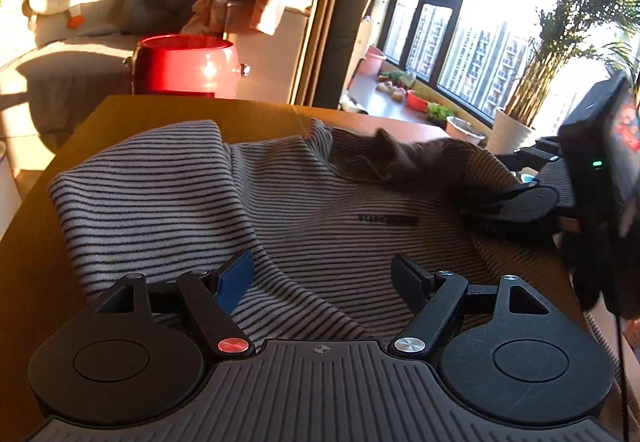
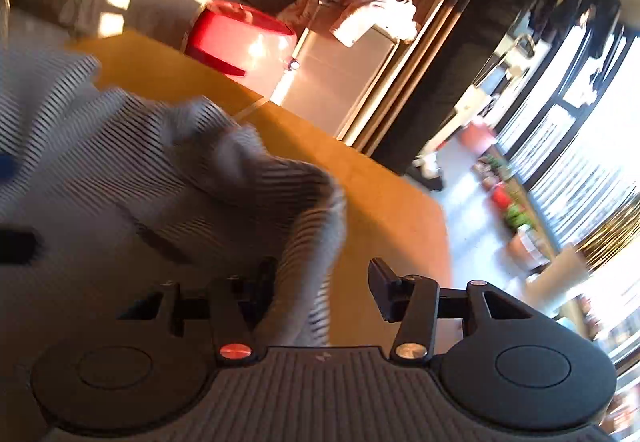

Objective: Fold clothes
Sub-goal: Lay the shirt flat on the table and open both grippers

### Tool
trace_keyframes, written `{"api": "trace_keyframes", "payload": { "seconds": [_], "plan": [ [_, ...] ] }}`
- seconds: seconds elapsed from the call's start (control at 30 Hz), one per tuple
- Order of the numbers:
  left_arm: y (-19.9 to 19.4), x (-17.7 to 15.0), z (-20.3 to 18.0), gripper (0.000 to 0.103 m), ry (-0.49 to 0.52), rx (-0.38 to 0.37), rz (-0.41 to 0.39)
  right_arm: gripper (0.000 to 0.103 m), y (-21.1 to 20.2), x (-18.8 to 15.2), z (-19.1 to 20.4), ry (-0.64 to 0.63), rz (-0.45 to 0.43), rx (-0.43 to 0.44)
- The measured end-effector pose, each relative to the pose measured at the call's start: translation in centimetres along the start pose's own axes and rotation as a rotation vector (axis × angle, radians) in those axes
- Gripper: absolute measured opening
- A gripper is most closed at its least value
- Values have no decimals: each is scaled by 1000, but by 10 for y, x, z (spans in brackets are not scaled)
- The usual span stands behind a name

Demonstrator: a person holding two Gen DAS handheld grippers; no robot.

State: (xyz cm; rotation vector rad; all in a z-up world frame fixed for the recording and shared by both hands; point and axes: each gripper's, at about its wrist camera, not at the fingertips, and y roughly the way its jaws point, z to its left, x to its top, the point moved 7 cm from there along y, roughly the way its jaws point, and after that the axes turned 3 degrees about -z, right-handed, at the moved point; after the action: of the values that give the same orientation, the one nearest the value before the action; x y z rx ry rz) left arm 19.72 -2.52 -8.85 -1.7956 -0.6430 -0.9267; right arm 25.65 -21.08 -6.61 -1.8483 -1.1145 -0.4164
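The striped shirt (image 1: 248,194) lay spread over the wooden counter (image 1: 120,114), its body running from the near edge toward the far edge, collar (image 1: 384,158) away from the person and the small dark chest print (image 1: 386,220) facing up. At the left side of the counter a rounded fold of the cloth, probably a sleeve or shoulder already turned in, reached close to the far left corner. The left gripper (image 1: 324,278) hovered just above the lower body of the shirt near the near edge, its jaws standing wide with nothing pinched; striped cloth showed beneath the gap, but no pad (image 1: 236,280) pressed on it. Further right, the right gripper (image 1: 500,208) sat at the shirt's right shoulder, close to the collar and the counter's right edge, so it was the nearer of the two to that side. In its own blurred view, the right gripper (image 2: 322,282) had its jaws about half apart, and a raised ridge of striped cloth (image 2: 304,242) ran up between them toward the collar; the ridge lay against the left finger while the right finger (image 2: 380,286) stood clear of it, so I judged the cloth not yet clamped. The coming move seemed to hinge on that ridge: its long axis pointed straight ahead from the right jaws, which needed only to close on it. Bare counter (image 2: 384,202) lay beyond the shirt's right edge.
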Motion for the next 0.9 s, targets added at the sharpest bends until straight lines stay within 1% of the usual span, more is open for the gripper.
{"api": "trace_keyframes", "payload": {
  "seconds": [0.03, 0.07, 0.1, 0.13, 0.17, 0.2, 0.27, 0.3, 0.33, 0.4, 0.47, 0.53, 0.57, 0.6, 0.67, 0.7, 0.8, 0.83, 0.9],
  "plan": [
    [0, 0, 1, 81, -9, -5, 0, 58, 12, -1, -6, -21, 8, -20],
    [0, 0, 2, 83, -13, -7, 0, 60, 18, -1, -13, -12, 9, -31],
    [1, 0, 0, 85, -2, -6, 2, 60, 18, 1, -19, 10, 15, -31],
    [2, 0, -3, 90, 10, -14, 6, 60, 7, 2, -24, 37, 1, -16],
    [3, 0, -5, 94, 17, -22, 10, 60, -4, 4, -30, 63, -13, -1],
    [3, 0, -5, 94, 11, -30, 10, 60, -19, 4, -34, 88, -27, 15],
    [2, 0, -3, 95, -7, -48, 8, 59, -68, -8, -39, 125, -50, 51],
    [2, 0, -3, 95, -14, -53, 6, 56, -92, -14, -42, 144, -61, 68],
    [1, 0, -2, 95, -20, -58, 4, 48, -115, -21, -42, 160, -64, 93],
    [1, 1, -2, 95, -25, -62, 3, 39, -158, -47, -29, 184, -27, 180],
    [1, 2, -1, 95, -28, -65, 2, 39, -196, -72, -11, 211, 5, 287],
    [1, 2, -1, 95, -35, -70, 1, 39, -224, -91, 13, 220, 28, 403],
    [1, 2, 0, 95, -39, -73, 0, 39, -238, -100, 25, 214, 40, 454],
    [0, 2, 0, 95, -44, -76, -1, 39, -247, -106, 39, 184, 47, 480],
    [-1, 3, 2, 95, -57, -86, -3, 41, -256, -112, 59, 127, 44, 494],
    [-1, 3, 3, 95, -64, -91, -4, 41, -257, -113, 65, 120, 46, 490],
    [-2, 3, 5, 95, -81, -104, -5, 42, -263, -110, 69, 117, 19, 503],
    [-2, 3, 4, 96, -80, -104, -5, 47, -267, -108, 69, 105, 3, 525],
    [-1, 3, 3, 97, -72, -101, -4, 53, -274, -106, 73, 54, -11, 521]
  ]
}}
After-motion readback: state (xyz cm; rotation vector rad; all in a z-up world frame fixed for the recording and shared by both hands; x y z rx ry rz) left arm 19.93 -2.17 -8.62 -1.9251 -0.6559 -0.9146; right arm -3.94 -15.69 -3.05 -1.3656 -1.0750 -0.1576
